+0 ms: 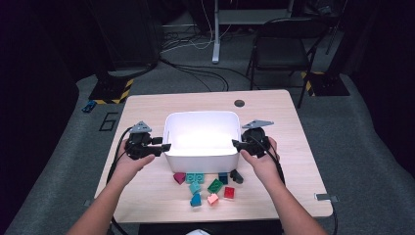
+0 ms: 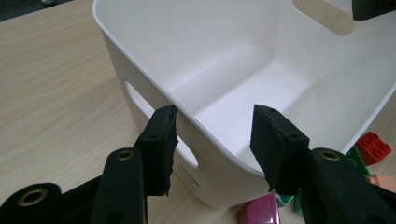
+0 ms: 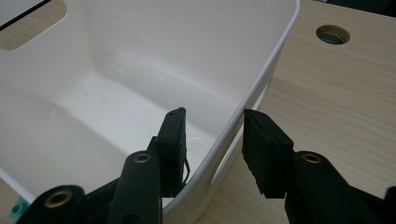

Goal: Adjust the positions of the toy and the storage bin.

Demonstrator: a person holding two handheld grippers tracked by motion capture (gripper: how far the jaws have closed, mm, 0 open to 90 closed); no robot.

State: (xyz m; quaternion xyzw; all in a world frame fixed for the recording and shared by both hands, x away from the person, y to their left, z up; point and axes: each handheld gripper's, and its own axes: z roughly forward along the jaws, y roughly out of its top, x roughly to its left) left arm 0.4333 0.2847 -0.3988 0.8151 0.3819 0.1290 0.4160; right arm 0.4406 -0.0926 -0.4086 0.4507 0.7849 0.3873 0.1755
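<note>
An empty white bin (image 1: 201, 164) stands in the middle of the wooden table. My left gripper (image 1: 164, 147) is at its left wall. In the left gripper view the left gripper (image 2: 215, 135) is open and straddles the bin's rim (image 2: 140, 70), one jaw outside by the handle slot, one inside. My right gripper (image 1: 236, 144) is at the right wall. In the right gripper view it (image 3: 212, 137) is open astride the rim (image 3: 261, 79), with a gap on both sides. Several toy bricks lie in front of the bin, among them a magenta one (image 1: 179, 177), a green one (image 1: 215, 185) and a red one (image 1: 229, 192).
A round cable hole (image 1: 239, 103) sits in the table behind the bin, to its right. The bricks lie between the bin and the near table edge (image 1: 210, 218). A black chair (image 1: 284, 46) and floor cables stand beyond the table.
</note>
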